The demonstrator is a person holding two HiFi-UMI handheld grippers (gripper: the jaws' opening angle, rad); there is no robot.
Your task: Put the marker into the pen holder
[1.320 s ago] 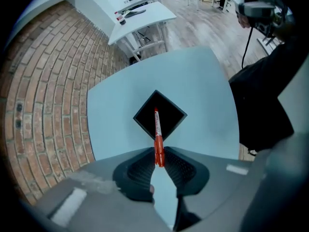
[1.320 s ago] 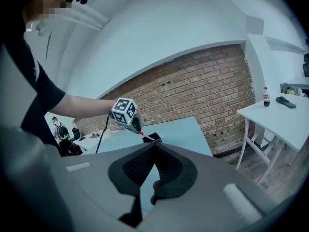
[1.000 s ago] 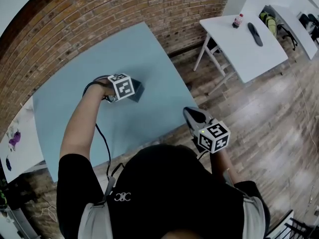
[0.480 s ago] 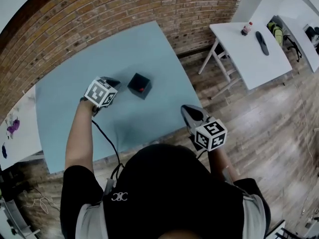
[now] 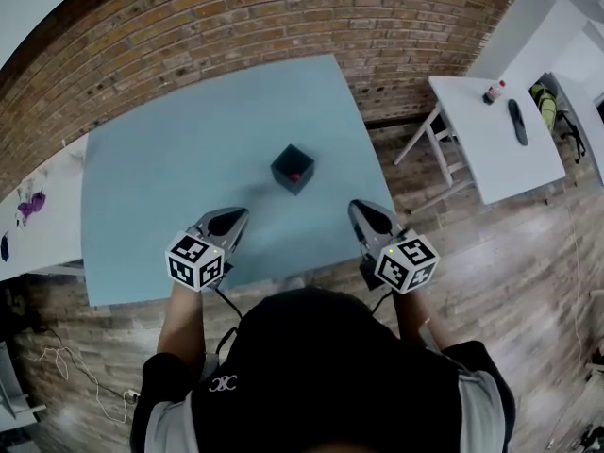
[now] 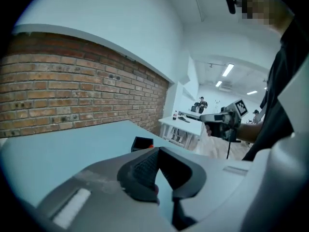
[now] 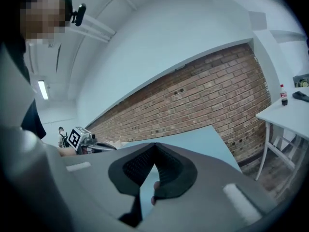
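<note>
The black square pen holder (image 5: pixel 293 169) stands upright near the middle of the blue table (image 5: pixel 170 159). A red marker end (image 5: pixel 295 176) shows inside it. In the left gripper view the holder (image 6: pixel 142 143) lies ahead of the jaws, apart from them. My left gripper (image 5: pixel 229 221) hovers over the table's near edge, left of the holder, shut with nothing between its pads (image 6: pixel 157 151). My right gripper (image 5: pixel 366 217) hangs off the table's near right corner, shut and empty (image 7: pixel 154 145). Each gripper sees the other: the right one (image 6: pixel 212 119), the left one (image 7: pixel 99 146).
A brick wall (image 5: pixel 236 17) runs behind the table. A white side table (image 5: pixel 491 135) at the right carries a bottle (image 5: pixel 490 92) and a dark object (image 5: pixel 517 121). Another white surface (image 5: pixel 38 225) with paint stains lies at the left. A cable (image 5: pixel 231 305) trails from the left gripper.
The left gripper has drawn back from over the pen holder to the table's near edge and its jaws have shut. The holder now stands uncovered with the red marker inside. The right gripper has hardly moved.
</note>
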